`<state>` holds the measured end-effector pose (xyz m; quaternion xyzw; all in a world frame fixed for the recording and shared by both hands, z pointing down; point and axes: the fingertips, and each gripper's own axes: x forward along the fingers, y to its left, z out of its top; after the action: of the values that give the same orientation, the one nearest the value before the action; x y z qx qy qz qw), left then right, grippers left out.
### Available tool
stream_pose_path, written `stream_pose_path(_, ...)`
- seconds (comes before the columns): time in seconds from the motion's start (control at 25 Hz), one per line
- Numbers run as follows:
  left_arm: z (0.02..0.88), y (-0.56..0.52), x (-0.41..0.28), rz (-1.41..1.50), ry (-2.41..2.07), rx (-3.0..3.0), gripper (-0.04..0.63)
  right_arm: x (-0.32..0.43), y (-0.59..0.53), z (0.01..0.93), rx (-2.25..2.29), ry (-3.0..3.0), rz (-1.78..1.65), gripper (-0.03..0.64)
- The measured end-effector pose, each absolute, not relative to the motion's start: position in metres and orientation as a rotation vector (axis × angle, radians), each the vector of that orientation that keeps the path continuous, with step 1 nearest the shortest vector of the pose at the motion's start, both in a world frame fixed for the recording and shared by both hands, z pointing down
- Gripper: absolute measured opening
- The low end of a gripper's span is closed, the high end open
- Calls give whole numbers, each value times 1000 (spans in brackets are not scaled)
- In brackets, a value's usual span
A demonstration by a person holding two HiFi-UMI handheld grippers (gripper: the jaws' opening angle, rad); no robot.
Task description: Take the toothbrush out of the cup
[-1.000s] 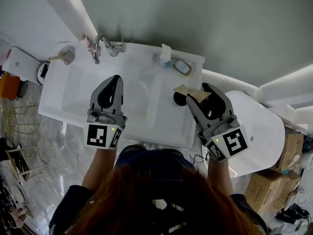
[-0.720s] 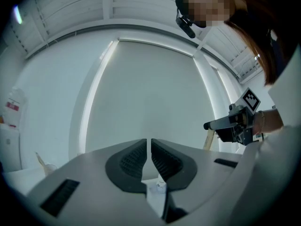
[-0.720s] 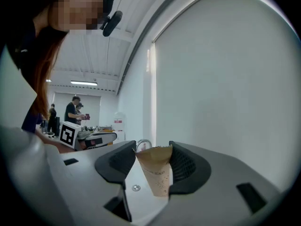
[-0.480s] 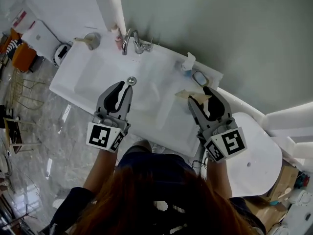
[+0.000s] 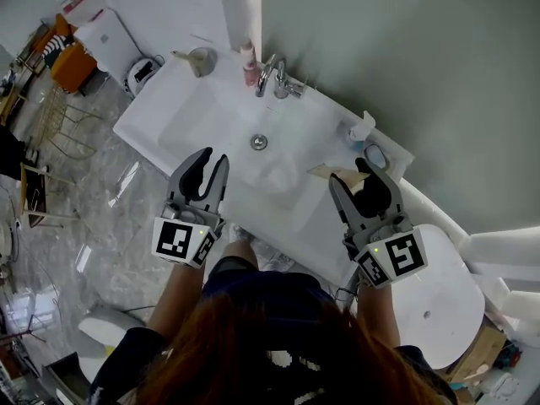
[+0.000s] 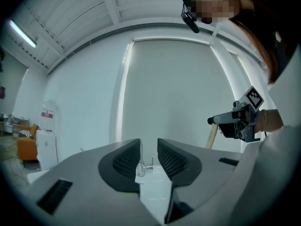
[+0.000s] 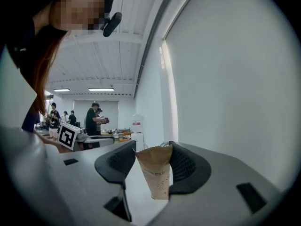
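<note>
The right hand-held gripper (image 7: 151, 147) clamps the paper cup (image 7: 156, 173). The left hand-held gripper (image 6: 149, 145), its empty jaws just opening, should approach the rim level.

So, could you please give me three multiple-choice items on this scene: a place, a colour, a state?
1. Where is the pink bottle? A beside the faucet; B on a shelf; C in a drawer.
2. What colour is the paper cup in the right gripper? A blue; B brown; C green.
3. How is the left gripper? A shut on the paper cup; B shut on the pink bottle; C open, empty.
A, they stand side by side; B, its brown wall shows between the jaws; C, its jaws have just been opening and hold nothing.
</note>
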<state>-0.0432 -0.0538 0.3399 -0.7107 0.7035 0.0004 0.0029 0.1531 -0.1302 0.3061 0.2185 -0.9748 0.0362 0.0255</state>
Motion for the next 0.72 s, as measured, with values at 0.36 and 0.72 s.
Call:
stream_pose_path(0.36, 346, -64, -148, -15, 2307, -2148, 156, 60, -141, 302, 610, -3025, 100, 236)
stream_pose_path(0.72, 352, -108, -301, 6, 2258, -2212, 176, -96, -160, 307, 656, -3007, 118, 236)
